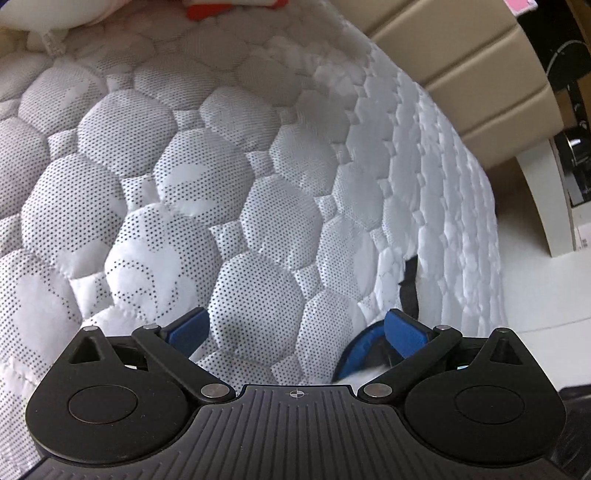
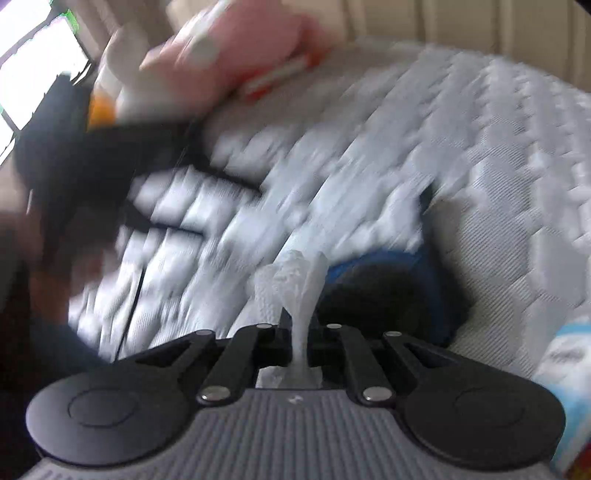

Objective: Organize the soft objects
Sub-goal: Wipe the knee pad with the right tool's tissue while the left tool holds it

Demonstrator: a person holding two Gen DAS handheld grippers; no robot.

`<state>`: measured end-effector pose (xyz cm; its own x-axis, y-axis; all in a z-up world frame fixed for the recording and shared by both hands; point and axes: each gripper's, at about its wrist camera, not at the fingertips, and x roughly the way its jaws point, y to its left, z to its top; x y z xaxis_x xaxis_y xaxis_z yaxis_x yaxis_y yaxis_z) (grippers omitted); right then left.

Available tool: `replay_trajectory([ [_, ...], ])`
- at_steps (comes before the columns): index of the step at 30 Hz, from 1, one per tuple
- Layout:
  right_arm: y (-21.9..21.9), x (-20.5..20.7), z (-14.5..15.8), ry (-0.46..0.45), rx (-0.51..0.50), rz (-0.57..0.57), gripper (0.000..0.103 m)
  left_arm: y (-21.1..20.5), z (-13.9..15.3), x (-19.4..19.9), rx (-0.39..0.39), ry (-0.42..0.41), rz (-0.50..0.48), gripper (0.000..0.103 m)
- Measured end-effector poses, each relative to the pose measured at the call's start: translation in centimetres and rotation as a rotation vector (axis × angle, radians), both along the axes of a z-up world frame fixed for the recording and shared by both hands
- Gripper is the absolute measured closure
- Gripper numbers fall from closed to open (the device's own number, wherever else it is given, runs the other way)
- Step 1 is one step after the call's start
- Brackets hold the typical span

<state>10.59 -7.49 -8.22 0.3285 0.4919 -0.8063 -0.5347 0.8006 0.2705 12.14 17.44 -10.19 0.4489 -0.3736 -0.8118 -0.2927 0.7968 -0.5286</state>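
Note:
In the left wrist view my left gripper (image 1: 295, 330) is open, its blue pads (image 1: 188, 328) spread wide just above a white quilted cover (image 1: 207, 192) with a dotted hexagon pattern. Nothing is between its fingers. A blue-rimmed dark object (image 1: 356, 356) peeks out under the right finger. The right wrist view is blurred by motion. There my right gripper (image 2: 300, 328) is shut on a bunched fold of white textured fabric (image 2: 295, 280) that stands up between the fingers. The same blue-rimmed dark object (image 2: 388, 291) lies just beyond to the right.
A pink and white plush toy (image 2: 236, 48) with red parts lies at the far end of the quilted cover; its white and red edge (image 1: 207, 9) shows at the top. A beige padded headboard (image 1: 461, 74) stands to the right. A black strap (image 1: 408, 288) hangs at the cover's edge. A light-blue and white item (image 2: 565, 369) is at lower right.

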Motion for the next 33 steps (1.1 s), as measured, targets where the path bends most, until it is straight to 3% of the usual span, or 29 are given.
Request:
replay_trajectory([
  [8, -1.6, 3.4, -0.5, -0.094, -0.12, -0.061, 0.095, -1.0, -0.5, 0.2, 0.04, 0.02, -0.058, 0.0],
  [11, -2.3, 3.2, -0.9, -0.135, -0.248, -0.08, 0.095, -1.7, -1.1, 0.7, 0.105, 0.038, -0.106, 0.0],
  [14, -2.9, 2.2, -0.7, -0.103, -0.255, -0.059, 0.095, -5.2, -0.5, 1.2, 0.26, -0.018, -0.317, 0.0],
  [17, -3.4, 1.1, -0.4, -0.071, -0.261, -0.037, 0.095, -8.0, 0.4, 0.6, 0.315, -0.107, -0.476, 0.0],
  [20, -3.2, -0.7, -0.3, -0.035, -0.266, 0.029, 0.095, -8.4, 0.6, 0.4, 0.345, -0.124, -0.49, 0.0],
  [25, -1.8, -3.9, -0.5, 0.032, -0.208, 0.168, 0.095, -6.5, 0.2, 0.8, 0.329, -0.098, -0.392, 0.0],
  [27, -2.1, -3.5, -0.7, 0.023, -0.201, 0.137, 0.095, -7.3, 0.5, 0.3, 0.335, -0.133, -0.44, 0.0],
  [30, -3.8, -1.2, -0.7, -0.023, -0.258, 0.021, 0.093, -10.2, 1.0, -1.0, 0.399, -0.197, -0.601, 0.0],
  [33, -6.6, 1.1, -0.1, -0.041, -0.278, -0.133, 0.093, -12.1, 0.4, -2.0, 0.416, -0.163, -0.69, 0.0],
])
